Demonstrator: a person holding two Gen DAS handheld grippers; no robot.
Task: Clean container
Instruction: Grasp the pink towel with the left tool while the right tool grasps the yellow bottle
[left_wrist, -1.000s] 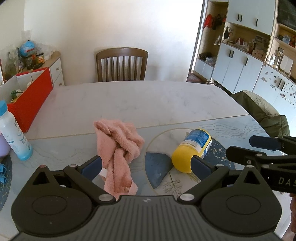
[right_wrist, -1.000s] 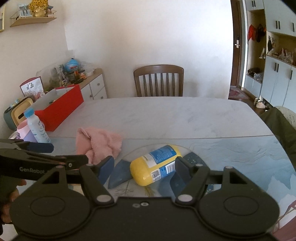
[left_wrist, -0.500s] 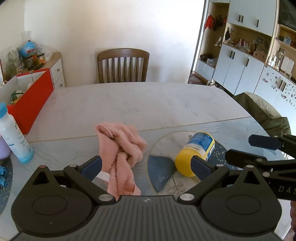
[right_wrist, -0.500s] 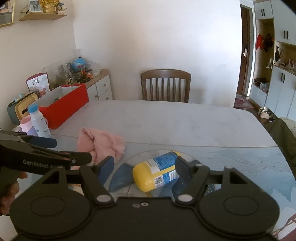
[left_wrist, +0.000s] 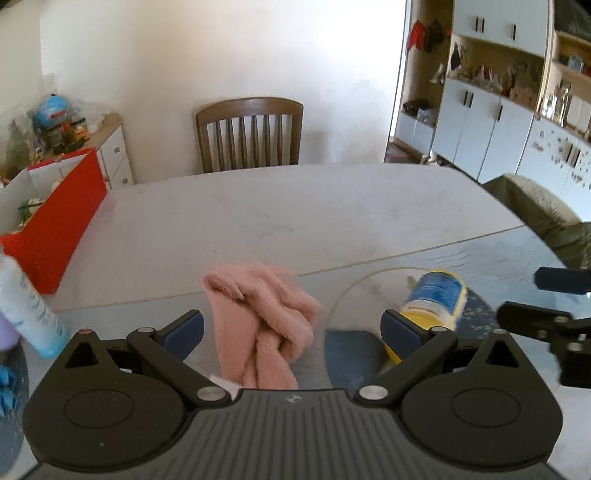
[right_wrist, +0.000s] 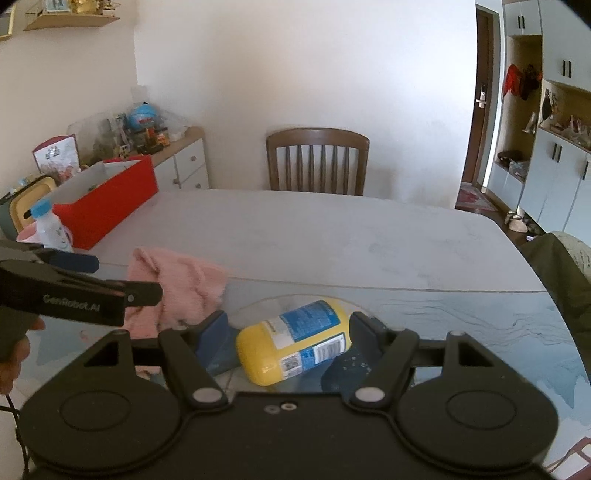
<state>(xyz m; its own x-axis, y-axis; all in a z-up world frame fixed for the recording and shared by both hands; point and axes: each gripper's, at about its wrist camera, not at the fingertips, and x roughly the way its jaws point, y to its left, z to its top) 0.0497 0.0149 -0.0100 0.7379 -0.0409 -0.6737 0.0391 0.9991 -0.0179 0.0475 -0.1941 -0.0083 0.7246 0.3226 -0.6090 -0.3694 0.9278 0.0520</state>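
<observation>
A yellow container (right_wrist: 295, 339) with a blue label lies on its side on the table's patterned mat, between the wide-apart fingers of my right gripper (right_wrist: 291, 332), which is open and hovers over it. In the left wrist view the same container (left_wrist: 436, 302) lies to the right, partly behind the right fingertip. A crumpled pink cloth (left_wrist: 262, 317) lies on the table straight ahead of my left gripper (left_wrist: 291, 328), which is open with the cloth between its spread fingers. The pink cloth (right_wrist: 177, 280) also shows left of the container.
A red box (left_wrist: 55, 221) and a white bottle with a blue cap (left_wrist: 26, 302) stand at the table's left side. A wooden chair (left_wrist: 251, 133) is at the far edge. Cabinets (left_wrist: 495, 110) line the right wall. A dark green cushion (left_wrist: 546, 218) sits at the right.
Both grippers have moved forward and lower toward the table. The cloth and the container look larger and nearer; neither has been touched.
</observation>
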